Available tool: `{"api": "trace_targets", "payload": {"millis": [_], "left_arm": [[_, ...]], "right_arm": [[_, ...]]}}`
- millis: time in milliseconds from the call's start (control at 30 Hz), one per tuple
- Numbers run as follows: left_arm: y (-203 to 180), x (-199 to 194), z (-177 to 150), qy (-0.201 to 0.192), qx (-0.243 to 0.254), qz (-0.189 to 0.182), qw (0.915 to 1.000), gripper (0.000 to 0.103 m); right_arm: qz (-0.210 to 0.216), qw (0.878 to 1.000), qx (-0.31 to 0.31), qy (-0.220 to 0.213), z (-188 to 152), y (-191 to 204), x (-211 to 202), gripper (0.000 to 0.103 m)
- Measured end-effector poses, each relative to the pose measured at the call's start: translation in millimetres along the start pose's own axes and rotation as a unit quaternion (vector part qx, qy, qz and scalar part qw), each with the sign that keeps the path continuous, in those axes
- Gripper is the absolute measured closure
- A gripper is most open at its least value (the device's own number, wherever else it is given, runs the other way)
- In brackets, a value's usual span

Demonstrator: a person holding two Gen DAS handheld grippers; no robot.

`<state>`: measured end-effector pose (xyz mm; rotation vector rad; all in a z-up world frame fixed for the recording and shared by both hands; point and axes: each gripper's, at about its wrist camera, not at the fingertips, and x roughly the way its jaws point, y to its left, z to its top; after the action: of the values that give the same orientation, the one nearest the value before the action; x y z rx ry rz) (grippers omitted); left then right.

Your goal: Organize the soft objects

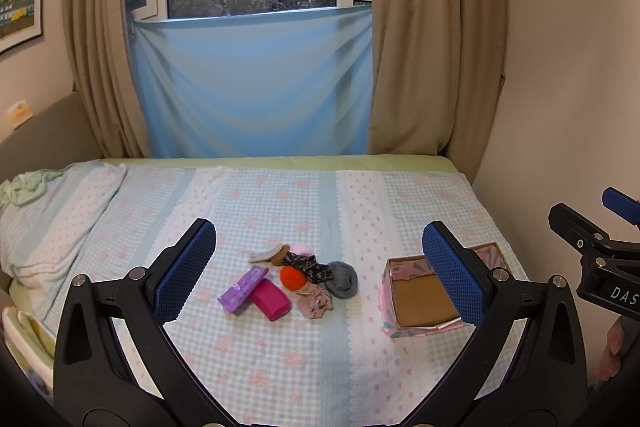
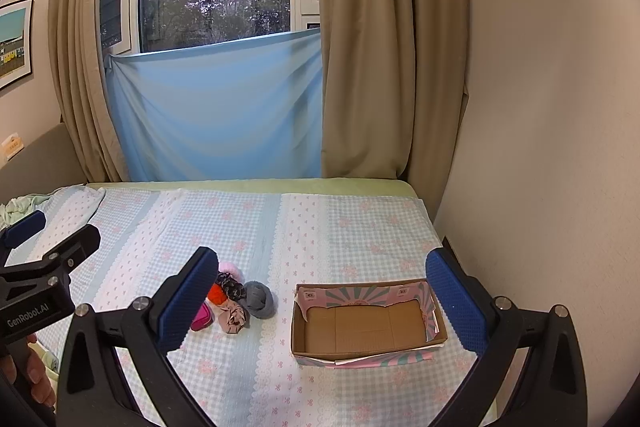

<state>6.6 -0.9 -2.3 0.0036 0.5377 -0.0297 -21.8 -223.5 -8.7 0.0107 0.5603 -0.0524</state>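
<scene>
A small pile of soft things lies mid-bed: an orange pom-pom (image 1: pixel 292 278), a grey knit roll (image 1: pixel 342 279), a beige printed cloth (image 1: pixel 316 303), a dark patterned scrunchie (image 1: pixel 306 264), a magenta pouch (image 1: pixel 271 299), a purple packet (image 1: pixel 243 288), a pink puff (image 1: pixel 301 249) and a tan-and-white piece (image 1: pixel 269 253). An empty cardboard box (image 2: pixel 364 327) with pink-teal outside sits to their right. My left gripper (image 1: pixel 320 271) is open and empty, above the bed in front of the pile. My right gripper (image 2: pixel 320 303) is open and empty, between pile and box.
The bed (image 1: pixel 280 355) has a blue-checked cover with pink flowers. A pillow (image 1: pixel 52 219) lies at the left. A wall (image 2: pixel 540 147) borders the bed on the right. Curtains (image 1: pixel 420 47) and a blue sheet (image 1: pixel 256 87) hang behind the bed's far edge.
</scene>
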Motion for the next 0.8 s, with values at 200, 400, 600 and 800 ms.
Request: {"api": "trace_targets", "payload": {"millis": [200, 400, 600, 800], "left_arm": [[0, 1, 1, 0.003, -0.004, -0.003, 1.0000, 0.001], [5, 15, 1, 0.027, -0.026, -0.003, 0.9993, 0.001], [34, 58, -26, 0.091, -0.075, 0.007, 0.9929, 0.001], [100, 115, -65, 0.155, -0.125, 0.007, 0.9799, 0.001]], "right_arm": [[0.003, 1.000, -0.001, 0.000, 0, 2, 1, 0.000], [0.016, 1.000, -0.017, 0.020, 5, 4, 14, 0.000], [0.063, 0.996, -0.043, 0.052, -5, 16, 58, 0.000], [0.099, 0.989, -0.042, 0.104, -23, 57, 126, 0.000]]}}
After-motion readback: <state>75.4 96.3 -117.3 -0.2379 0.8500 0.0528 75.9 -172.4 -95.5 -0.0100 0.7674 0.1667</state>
